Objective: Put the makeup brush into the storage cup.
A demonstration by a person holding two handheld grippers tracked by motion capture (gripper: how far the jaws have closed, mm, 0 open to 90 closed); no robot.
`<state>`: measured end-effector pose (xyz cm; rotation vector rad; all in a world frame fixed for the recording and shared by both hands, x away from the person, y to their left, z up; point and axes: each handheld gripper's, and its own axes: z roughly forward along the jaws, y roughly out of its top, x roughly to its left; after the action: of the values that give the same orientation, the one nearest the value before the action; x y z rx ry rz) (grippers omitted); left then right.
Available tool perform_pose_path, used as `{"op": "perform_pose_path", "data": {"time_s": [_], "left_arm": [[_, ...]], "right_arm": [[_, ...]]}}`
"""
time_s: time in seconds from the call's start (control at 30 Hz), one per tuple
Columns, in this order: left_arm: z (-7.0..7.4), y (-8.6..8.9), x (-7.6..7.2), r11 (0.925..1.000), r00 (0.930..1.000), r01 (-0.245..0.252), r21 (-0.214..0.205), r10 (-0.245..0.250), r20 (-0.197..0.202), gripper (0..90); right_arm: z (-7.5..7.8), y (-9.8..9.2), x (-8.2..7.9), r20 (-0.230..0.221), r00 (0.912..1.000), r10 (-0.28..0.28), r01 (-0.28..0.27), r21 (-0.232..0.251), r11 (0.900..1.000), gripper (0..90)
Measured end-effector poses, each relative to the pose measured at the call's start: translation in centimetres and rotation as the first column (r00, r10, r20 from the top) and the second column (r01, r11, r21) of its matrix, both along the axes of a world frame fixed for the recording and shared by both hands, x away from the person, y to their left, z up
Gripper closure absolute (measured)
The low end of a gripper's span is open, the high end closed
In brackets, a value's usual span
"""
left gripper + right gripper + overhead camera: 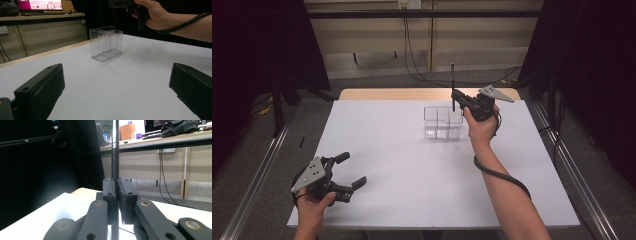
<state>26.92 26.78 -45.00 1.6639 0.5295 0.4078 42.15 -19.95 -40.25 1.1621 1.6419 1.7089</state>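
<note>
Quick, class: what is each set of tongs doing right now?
Left tongs: open, holding nothing, low over the white table.
Right tongs: closed on a thin black rod, upright above the clear box.

The black two-jaw right gripper [455,100] is held raised, jaws clamped together. The black two-jaw left gripper [353,172] is held low, jaws spread wide.

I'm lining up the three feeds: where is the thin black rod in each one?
High view: the thin black rod stands upright right of centre, clamped in the right gripper above the clear divided box.
Left gripper view: I cannot pick the rod out; the hand sits top right, above the box.
Right gripper view: upright at centre, between shut jaws.
Shared landmark: the white table.
</note>
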Motion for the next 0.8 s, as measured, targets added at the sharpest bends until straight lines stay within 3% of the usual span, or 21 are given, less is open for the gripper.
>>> {"op": "perform_pose_path", "data": {"time_s": [0.8], "left_arm": [[0.1,0.0,-0.1,1.0000,1.0000,0.004,-0.005,-0.004,0.005,0.0]], "right_arm": [[-0.7,1.6,0.5,-0.003,0.9997,0.024,-0.024,-0.009,0.9997,84.5]]}}
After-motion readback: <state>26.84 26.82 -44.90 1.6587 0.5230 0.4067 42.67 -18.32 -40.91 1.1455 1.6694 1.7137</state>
